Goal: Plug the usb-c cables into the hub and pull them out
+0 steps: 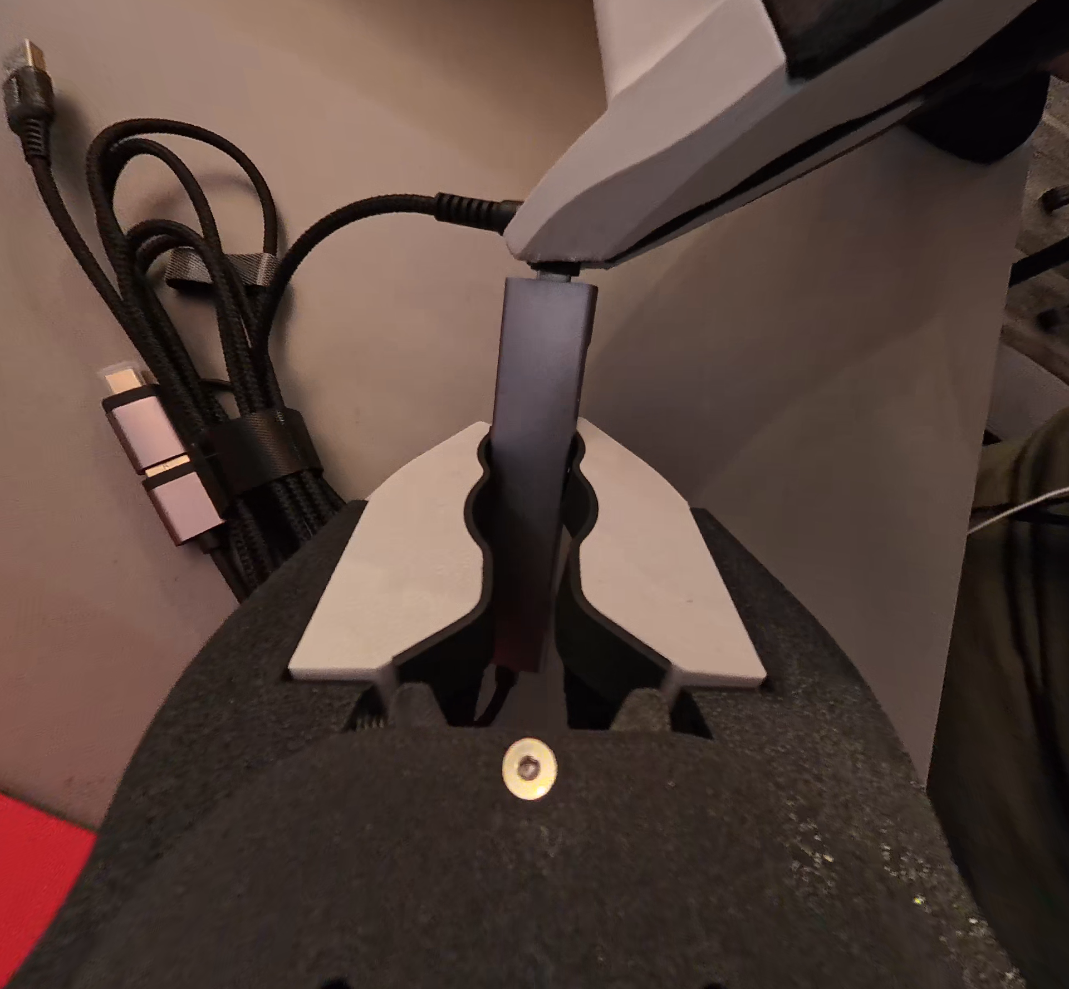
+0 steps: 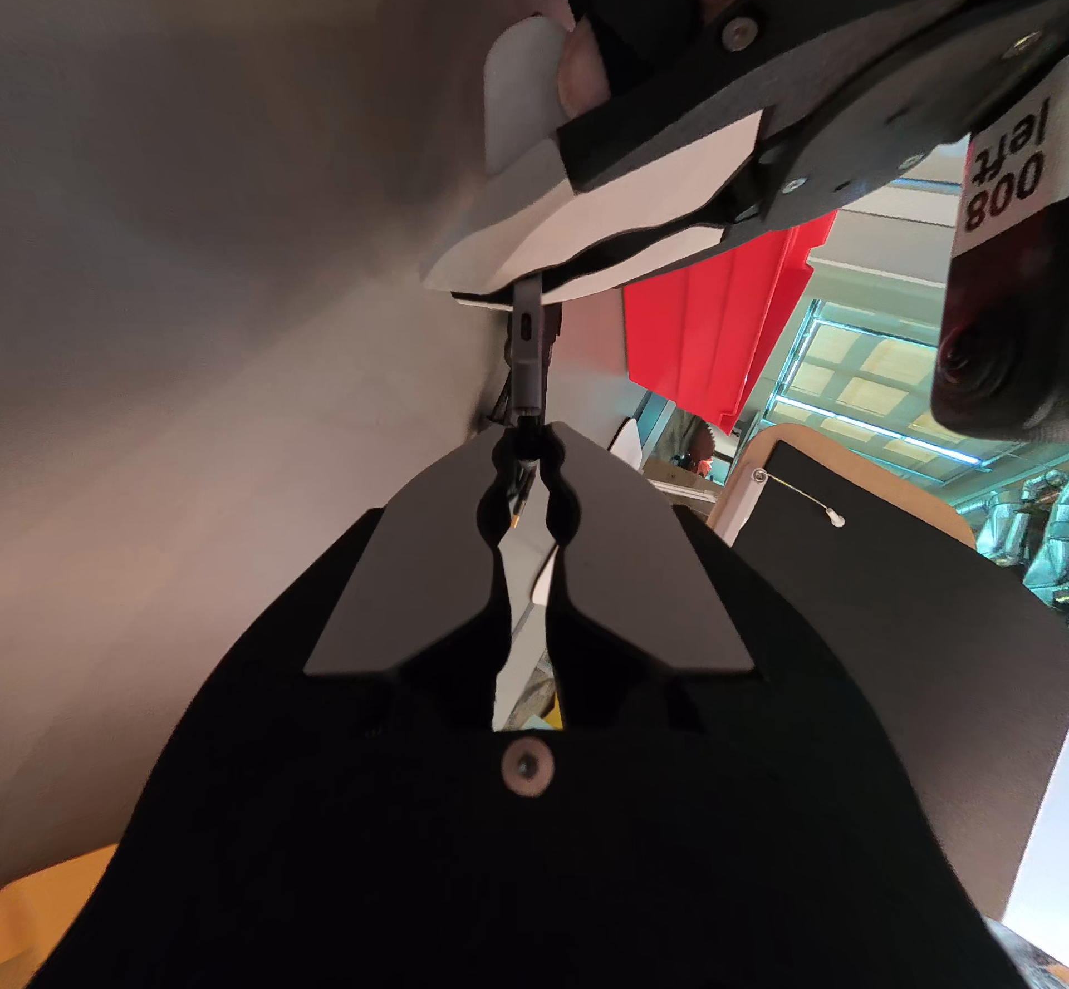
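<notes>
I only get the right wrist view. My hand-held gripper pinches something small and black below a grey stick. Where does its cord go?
Observer: From the right hand-held gripper, the black cord curves away to a strapped bundle of cords lying on the grey surface.
Operator: How long is that hub?
Observer: Long and slim. The left hand-held gripper clamps the half nearer its own camera.
Operator: Anything else lying around?
Observer: Two silver plugs lie beside the bundle, and a loose black plug sits farther off.
</notes>
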Demonstrator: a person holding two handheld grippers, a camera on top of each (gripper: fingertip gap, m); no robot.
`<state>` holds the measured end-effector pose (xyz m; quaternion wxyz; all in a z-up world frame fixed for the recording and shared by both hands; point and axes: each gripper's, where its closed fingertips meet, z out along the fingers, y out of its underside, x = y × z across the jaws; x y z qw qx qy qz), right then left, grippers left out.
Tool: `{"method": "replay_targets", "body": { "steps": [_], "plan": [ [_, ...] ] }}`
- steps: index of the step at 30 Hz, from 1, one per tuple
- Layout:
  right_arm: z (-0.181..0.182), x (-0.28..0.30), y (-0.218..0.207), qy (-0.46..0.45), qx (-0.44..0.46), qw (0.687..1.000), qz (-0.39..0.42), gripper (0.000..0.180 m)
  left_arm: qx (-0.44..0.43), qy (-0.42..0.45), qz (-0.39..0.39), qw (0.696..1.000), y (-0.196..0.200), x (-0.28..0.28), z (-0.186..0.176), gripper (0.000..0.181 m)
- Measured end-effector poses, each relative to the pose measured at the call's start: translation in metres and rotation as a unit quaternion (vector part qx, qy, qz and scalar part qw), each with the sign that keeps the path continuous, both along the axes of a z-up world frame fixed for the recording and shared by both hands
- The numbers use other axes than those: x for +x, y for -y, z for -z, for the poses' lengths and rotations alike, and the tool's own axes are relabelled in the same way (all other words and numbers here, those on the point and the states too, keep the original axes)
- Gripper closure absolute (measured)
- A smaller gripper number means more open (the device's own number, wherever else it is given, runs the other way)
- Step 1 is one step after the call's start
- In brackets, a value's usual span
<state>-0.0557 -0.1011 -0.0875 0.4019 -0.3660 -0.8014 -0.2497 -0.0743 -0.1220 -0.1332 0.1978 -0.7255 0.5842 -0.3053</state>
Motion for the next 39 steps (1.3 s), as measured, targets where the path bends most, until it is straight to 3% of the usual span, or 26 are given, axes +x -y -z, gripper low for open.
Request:
{"method": "replay_targets", "body": {
  "steps": [3,6,9,20,31,39],
  "plan": [
    [0.006,-0.002,0.003,-0.007,-0.023,1.000,-0.014,0.171,0.011,-0.016,0.022,1.000,0.002,-0.004,0.005,0.162],
    [-0.006,-0.004,0.006,-0.074,-0.056,0.995,-0.034,0.170,0.009,0.017,0.042,0.999,0.004,-0.003,-0.004,0.161],
    [-0.023,-0.005,0.018,-0.140,-0.102,0.982,-0.076,0.169,0.014,0.061,0.072,0.995,0.013,-0.003,-0.018,0.161],
    [-0.045,-0.008,0.056,-0.238,-0.234,0.925,-0.184,0.169,0.022,0.106,0.154,0.982,0.040,-0.001,-0.035,0.161],
    [-0.056,-0.009,0.074,-0.219,-0.226,0.924,-0.217,0.170,-0.021,0.134,0.196,0.971,0.060,-0.003,-0.047,0.161],
    [-0.042,-0.008,0.072,-0.139,-0.204,0.953,-0.177,0.170,-0.062,0.097,0.192,0.974,0.062,-0.006,-0.038,0.161]
  ]
}}
